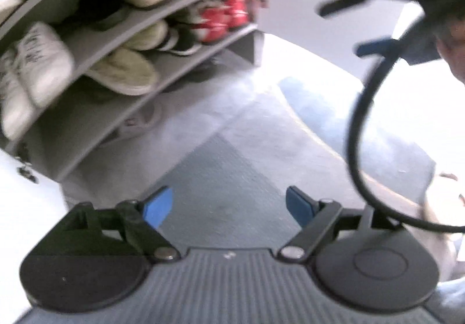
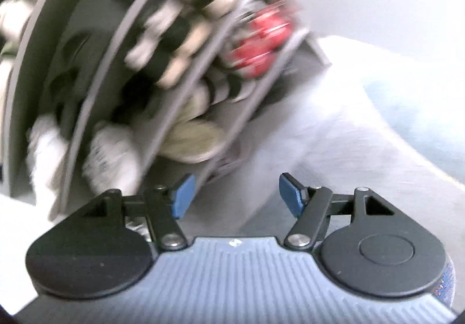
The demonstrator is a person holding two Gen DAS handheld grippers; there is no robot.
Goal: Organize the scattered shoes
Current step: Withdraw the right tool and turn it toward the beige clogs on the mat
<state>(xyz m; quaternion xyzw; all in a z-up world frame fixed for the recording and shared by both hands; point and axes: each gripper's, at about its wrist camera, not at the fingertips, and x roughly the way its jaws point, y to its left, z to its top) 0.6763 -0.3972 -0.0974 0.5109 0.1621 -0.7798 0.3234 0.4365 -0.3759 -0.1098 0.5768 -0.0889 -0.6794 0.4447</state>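
Right, here is how it stands with me.

Left gripper (image 1: 229, 206): my blue pads stand wide apart with nothing between them, only grey floor (image 1: 221, 178) beneath. I hold it spread so it is ready for a shoe.

Right gripper (image 2: 234, 194): its pads stand fairly apart and empty too, with pale floor behind the gap. In the left wrist view its dark body shows at the upper right, well apart from my left one, with a black cable (image 1: 356, 132) looping down from it.

Shoe rack (image 1: 139, 86): grey slanted shelves up and to the left of my left gripper, already stocked. I judge the tiers are there so pairs sit side by side.

Red shoes (image 1: 223, 16): 2 of them, at the far end of a middle shelf, touching each other.

Olive shoes (image 1: 128, 71): on the lower shelf, nearer me, beside the white shoes (image 1: 37, 62).

White shoes: at the near end of that shelf, tilted; the blur hides how they sit.

Grey shoe (image 1: 145, 118): low down, under the bottom shelf, faint, ahead and left of my left pads and not touching them. I cannot tell whether it lies on the floor or on a lower board.

Loose shoes: none lies between either pair of pads, and the right wrist view is too smeared to show any on the floor.

Task stage: my guess is that I am between shoes, both grippers free.
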